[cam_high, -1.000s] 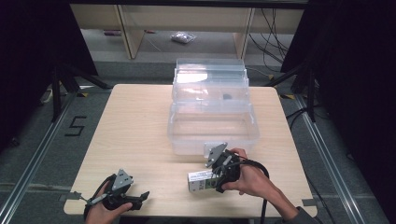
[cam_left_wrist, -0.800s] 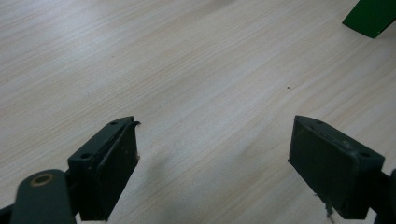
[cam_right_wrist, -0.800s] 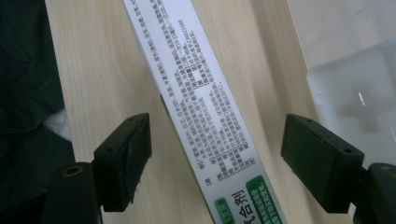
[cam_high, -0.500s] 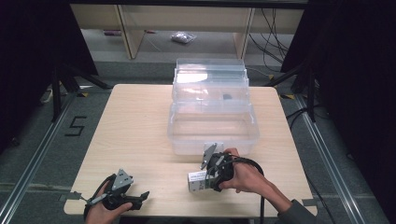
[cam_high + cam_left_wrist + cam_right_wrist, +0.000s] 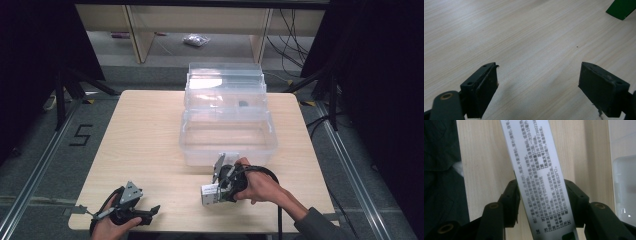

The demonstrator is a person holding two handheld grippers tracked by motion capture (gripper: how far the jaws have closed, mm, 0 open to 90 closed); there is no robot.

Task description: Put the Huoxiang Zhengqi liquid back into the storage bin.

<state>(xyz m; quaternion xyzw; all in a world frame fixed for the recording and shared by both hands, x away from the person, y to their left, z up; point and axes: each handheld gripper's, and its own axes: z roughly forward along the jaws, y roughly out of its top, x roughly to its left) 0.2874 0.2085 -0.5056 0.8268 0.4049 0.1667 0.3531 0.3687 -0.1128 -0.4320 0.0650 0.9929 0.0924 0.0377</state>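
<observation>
A small white box (image 5: 208,194) with black print lies on the wooden table (image 5: 140,140) near its front edge, just in front of a clear bin. In the right gripper view the box (image 5: 536,167) runs up between the two black jaws, and both pads press on its long sides. My right gripper (image 5: 215,191) (image 5: 541,190) has just been closing and is shut on the box. At the front left, my left gripper (image 5: 150,212) (image 5: 537,77) stands open just above bare wood with nothing between its fingers.
Two clear plastic bins stand mid-table, the front one (image 5: 227,152) right behind the box, the rear one (image 5: 225,82) holding a small dark object (image 5: 243,104). A green corner (image 5: 621,8) shows at the far edge. The bin's wall (image 5: 624,190) is beside my right jaw.
The right gripper's jaws have closed onto the white box while the hand shifted slightly toward it. The left gripper has stayed put.
</observation>
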